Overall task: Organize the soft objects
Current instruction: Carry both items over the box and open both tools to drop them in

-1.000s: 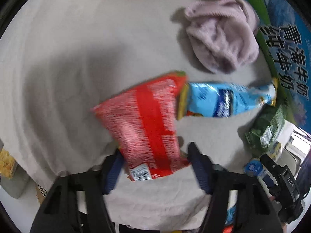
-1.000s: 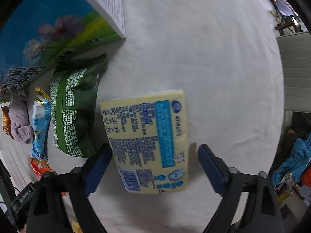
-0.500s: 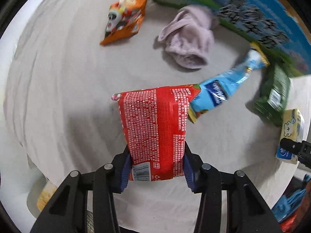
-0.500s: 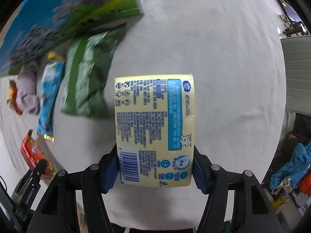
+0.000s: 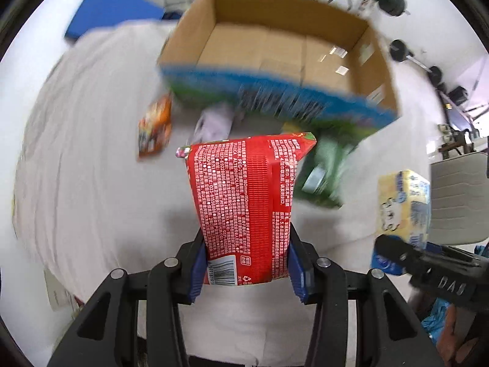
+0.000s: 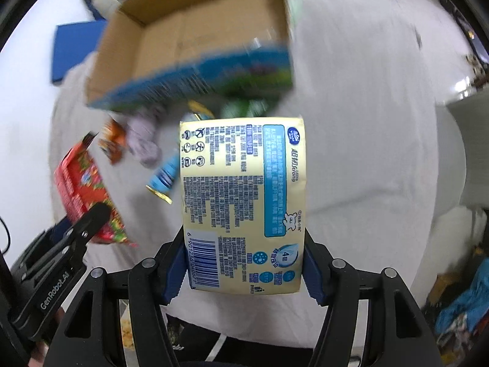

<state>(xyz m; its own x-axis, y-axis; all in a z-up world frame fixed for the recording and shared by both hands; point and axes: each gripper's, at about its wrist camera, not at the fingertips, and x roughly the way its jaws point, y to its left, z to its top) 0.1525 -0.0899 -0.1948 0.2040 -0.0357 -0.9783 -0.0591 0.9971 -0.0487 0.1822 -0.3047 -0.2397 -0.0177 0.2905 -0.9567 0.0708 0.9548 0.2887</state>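
My left gripper (image 5: 246,266) is shut on a red snack bag (image 5: 244,202) and holds it up above the white cloth. My right gripper (image 6: 244,267) is shut on a yellow tissue pack (image 6: 243,202), also lifted. Each held item shows in the other view: the tissue pack (image 5: 403,202) at the right, the red bag (image 6: 82,189) at the left. An open cardboard box (image 5: 284,46) with a blue and green printed side stands ahead; it also shows in the right wrist view (image 6: 195,39).
On the white cloth (image 5: 91,168) in front of the box lie an orange snack bag (image 5: 154,127), a lilac cloth (image 5: 211,122), a green bag (image 5: 324,171) and a blue pouch (image 6: 165,177). A blue mat (image 5: 107,9) lies beyond. A chair (image 5: 458,195) stands at the right.
Both grippers closed on their items a second ago and have since lifted and tilted up, so the open box and the room now fill the upper views.
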